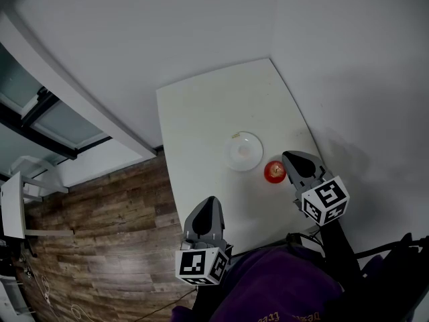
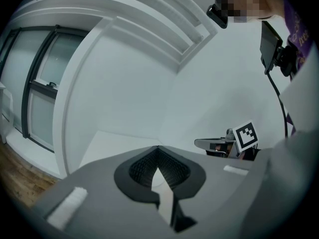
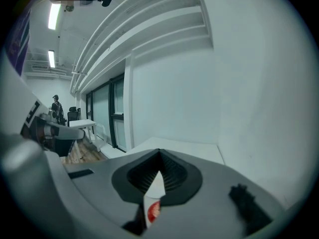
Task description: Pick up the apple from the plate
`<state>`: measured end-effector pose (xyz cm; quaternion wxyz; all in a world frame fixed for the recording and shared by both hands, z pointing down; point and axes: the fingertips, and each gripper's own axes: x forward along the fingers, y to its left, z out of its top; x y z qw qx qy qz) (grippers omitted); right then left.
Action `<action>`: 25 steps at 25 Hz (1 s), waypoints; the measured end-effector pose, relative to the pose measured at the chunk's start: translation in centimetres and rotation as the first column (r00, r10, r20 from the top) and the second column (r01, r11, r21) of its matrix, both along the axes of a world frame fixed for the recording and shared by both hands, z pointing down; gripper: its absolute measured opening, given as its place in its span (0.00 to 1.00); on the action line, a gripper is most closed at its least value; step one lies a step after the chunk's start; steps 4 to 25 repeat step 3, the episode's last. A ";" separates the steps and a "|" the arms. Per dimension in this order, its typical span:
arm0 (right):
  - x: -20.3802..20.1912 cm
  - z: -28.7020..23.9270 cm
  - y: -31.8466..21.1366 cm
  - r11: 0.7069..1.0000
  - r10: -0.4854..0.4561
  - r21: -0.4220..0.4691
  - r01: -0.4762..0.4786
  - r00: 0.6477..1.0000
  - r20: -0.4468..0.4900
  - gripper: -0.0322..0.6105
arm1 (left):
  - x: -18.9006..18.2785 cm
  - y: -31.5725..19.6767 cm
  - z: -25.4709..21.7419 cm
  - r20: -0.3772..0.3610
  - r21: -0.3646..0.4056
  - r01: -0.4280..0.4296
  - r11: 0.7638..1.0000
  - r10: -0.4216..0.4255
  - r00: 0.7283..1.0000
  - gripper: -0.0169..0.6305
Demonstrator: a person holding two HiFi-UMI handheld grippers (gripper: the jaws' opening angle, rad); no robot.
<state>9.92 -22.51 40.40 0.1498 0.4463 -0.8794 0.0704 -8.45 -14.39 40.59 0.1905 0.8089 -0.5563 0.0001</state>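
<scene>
Plate (image 1: 231, 154) seen from head view alone; right gripper view catches apple (image 3: 153, 210) sliver

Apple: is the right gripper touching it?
Cannot tell. In the head view the right gripper borders the apple with no clear gap or contact; the right gripper view shows only a red sliver behind shut jaws.

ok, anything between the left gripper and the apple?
Nothing: in the head view only bare white table lies between the left gripper and the apple. The plate sits off that line, farther back.
</scene>
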 end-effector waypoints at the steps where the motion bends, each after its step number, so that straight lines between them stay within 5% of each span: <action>1: 0.0 -0.1 -0.1 1.000 0.000 0.001 0.000 1.000 0.000 0.06 | 0.0 0.0 -0.1 0.000 0.000 0.000 1.000 0.000 1.000 0.04; 25: 0.0 -0.2 -0.2 1.000 0.000 0.001 0.000 1.000 -0.002 0.06 | 0.0 -0.1 -0.2 -0.001 0.000 0.002 1.000 -0.002 1.000 0.04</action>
